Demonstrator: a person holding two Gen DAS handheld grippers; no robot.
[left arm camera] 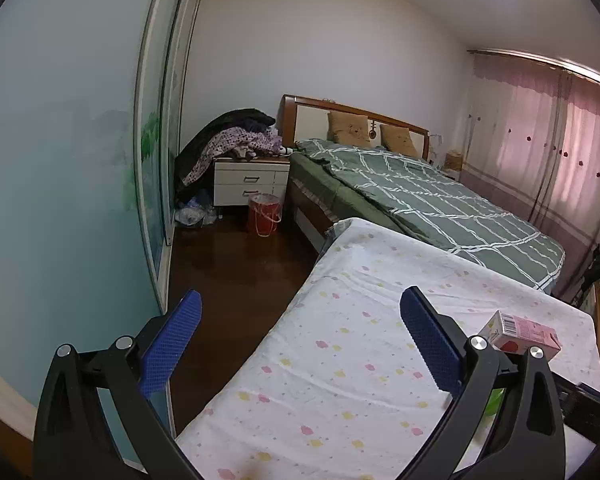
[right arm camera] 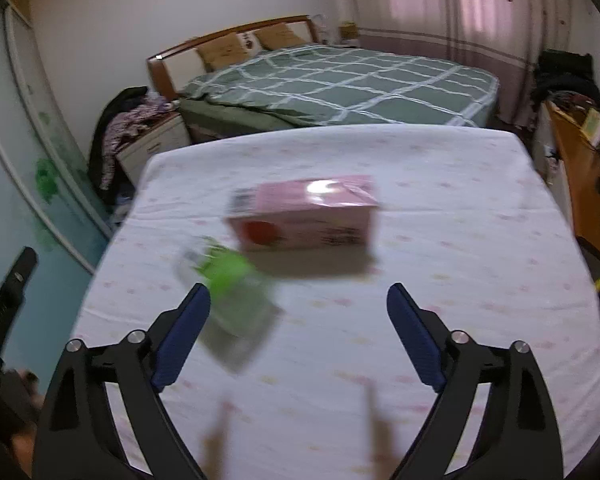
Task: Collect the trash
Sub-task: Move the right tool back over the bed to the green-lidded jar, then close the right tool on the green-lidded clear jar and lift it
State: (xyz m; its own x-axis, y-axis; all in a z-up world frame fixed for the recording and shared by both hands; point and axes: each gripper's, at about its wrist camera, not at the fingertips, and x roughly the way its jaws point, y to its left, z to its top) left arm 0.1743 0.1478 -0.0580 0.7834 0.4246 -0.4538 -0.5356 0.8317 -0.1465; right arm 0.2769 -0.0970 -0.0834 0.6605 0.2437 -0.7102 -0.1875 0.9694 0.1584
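A pink carton [right arm camera: 304, 212] lies on its side on the small bed's white dotted sheet [right arm camera: 440, 240]. Near its left end lies a green and clear plastic wrapper [right arm camera: 230, 280], blurred. My right gripper [right arm camera: 299, 304] hovers open above the sheet, short of the carton, the wrapper by its left finger; nothing is between its pads. My left gripper [left arm camera: 301, 312] is open too, over the sheet's left edge and the floor, holding nothing. The pink carton [left arm camera: 522, 334] shows behind its right finger, with a bit of green wrapper [left arm camera: 494, 402] below.
A red bin [left arm camera: 263, 214] with a bag liner stands on the dark floor [left arm camera: 236, 272] by a white nightstand [left arm camera: 250, 182] piled with clothes. A large bed with a green checked cover [right arm camera: 340, 84] lies beyond. A wardrobe door [left arm camera: 60, 160] is at left, a wooden desk [right arm camera: 580, 172] at right.
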